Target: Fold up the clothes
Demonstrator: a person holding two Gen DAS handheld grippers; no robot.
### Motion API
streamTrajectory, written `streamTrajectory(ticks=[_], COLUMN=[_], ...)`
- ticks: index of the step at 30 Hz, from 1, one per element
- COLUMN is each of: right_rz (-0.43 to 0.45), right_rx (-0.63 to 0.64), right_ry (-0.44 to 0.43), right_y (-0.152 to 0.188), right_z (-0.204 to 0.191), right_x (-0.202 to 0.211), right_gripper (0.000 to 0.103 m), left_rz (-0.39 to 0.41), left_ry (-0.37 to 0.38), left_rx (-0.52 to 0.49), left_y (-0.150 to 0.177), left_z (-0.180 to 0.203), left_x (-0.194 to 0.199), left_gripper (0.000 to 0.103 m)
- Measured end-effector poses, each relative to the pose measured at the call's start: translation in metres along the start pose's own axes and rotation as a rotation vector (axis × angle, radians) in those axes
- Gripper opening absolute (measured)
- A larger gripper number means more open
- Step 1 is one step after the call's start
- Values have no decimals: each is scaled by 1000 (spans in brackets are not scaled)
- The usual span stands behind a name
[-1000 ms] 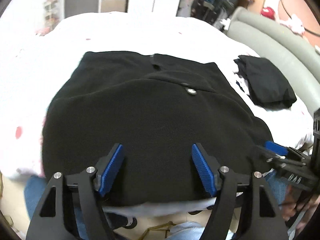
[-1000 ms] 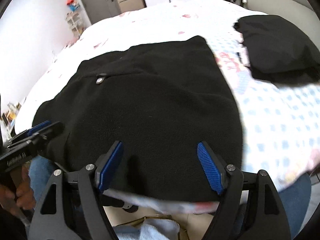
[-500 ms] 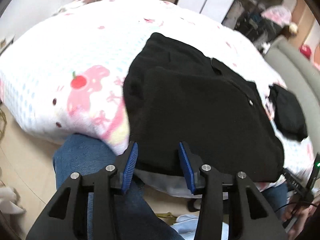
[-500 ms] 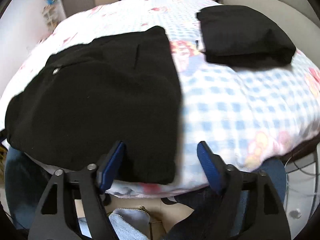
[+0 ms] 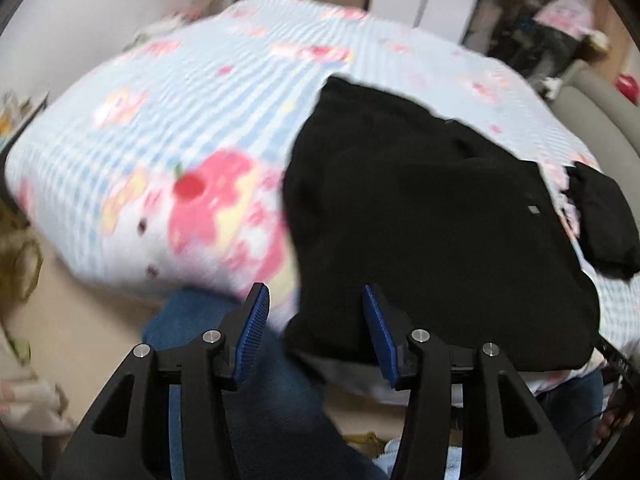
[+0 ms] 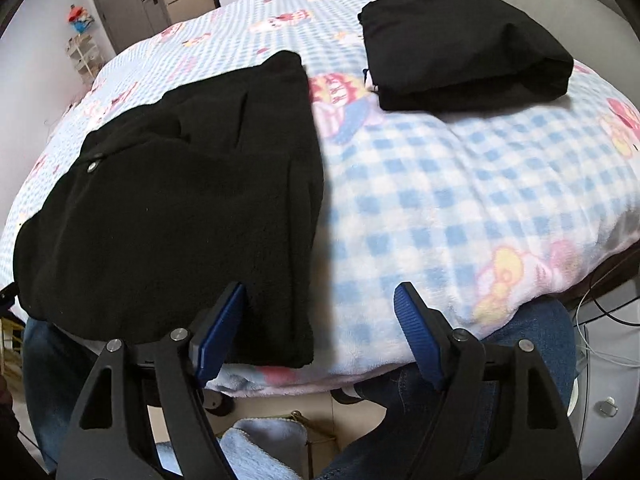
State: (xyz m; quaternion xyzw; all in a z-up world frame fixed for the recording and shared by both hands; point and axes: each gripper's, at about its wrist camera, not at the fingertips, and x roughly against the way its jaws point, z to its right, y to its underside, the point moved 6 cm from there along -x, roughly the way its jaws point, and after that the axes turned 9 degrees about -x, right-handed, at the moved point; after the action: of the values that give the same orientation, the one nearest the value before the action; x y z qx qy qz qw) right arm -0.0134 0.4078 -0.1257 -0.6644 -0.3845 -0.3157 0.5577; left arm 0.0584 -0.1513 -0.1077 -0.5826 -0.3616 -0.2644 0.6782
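A black fleece garment (image 6: 180, 184) with a small snap button lies partly folded on the bed, its near edge at the mattress edge. In the left wrist view the same garment (image 5: 420, 216) fills the middle right. My left gripper (image 5: 314, 328) hangs open just off the garment's near left corner, which shows between its blue pads. At the garment's near right corner my right gripper (image 6: 320, 328) is open wide, with that corner between its fingers, nothing gripped. A second black garment (image 6: 460, 44), folded into a block, rests at the far right of the bed.
The bed carries a blue-and-white checked blanket (image 6: 460, 184) with pink cartoon prints. A person's jeans-clad legs (image 5: 248, 392) stand against the bed edge below the grippers. A grey sofa arm (image 5: 592, 112) lies behind the bed. Cables (image 6: 600, 320) hang at the right.
Both grippers have drawn apart from the garment's middle to its two near corners. The left one swung left and its jaws narrowed, then widened a little. The right one stayed open.
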Motion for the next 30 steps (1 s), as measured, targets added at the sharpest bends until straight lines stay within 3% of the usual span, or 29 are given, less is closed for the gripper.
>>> streamTrajectory(ticks=[2,4,8,10,12,15,22,25,28,30], right_rz=[9,5,-3,13,47,86,18,-19,-55,-80], right_rx=[1,8,-23,-32,1,81,250,250,250,250], right_ry=[-2,-4,-11,-23,-40,-114,-255,-239,-224,-213], right_y=[-3,0,2,1,-5,-16,-18,-9,0,6], right_z=[1,1,9,7,-5,-41,-136,-147,-157,-163], right_x=[0,-1,-2,6,16,28,9,-10,-28,-40], right_gripper=[77,76,76,76,76,76,76,76,77,77], left_rz=[11,-40,-36,-17,-9,-13,-74,-144,-158,-161], left_ry=[21,-36,17,-7,-29,1,131,105,74,63], left_rx=[-17,5,173,211,242,270,144,104,51,28], left_y=[-2,4,8,2,-3,-10,-46,-45,-43,-41], left_z=[6,0,-36,-59,-76,-91,-66,-63,-65,-67], left_x=[-3,-13,-13,-13,-18,-34,-75,-95,-95,-93], left_gripper=[51,51,53,52,49,49,47,43,32,32])
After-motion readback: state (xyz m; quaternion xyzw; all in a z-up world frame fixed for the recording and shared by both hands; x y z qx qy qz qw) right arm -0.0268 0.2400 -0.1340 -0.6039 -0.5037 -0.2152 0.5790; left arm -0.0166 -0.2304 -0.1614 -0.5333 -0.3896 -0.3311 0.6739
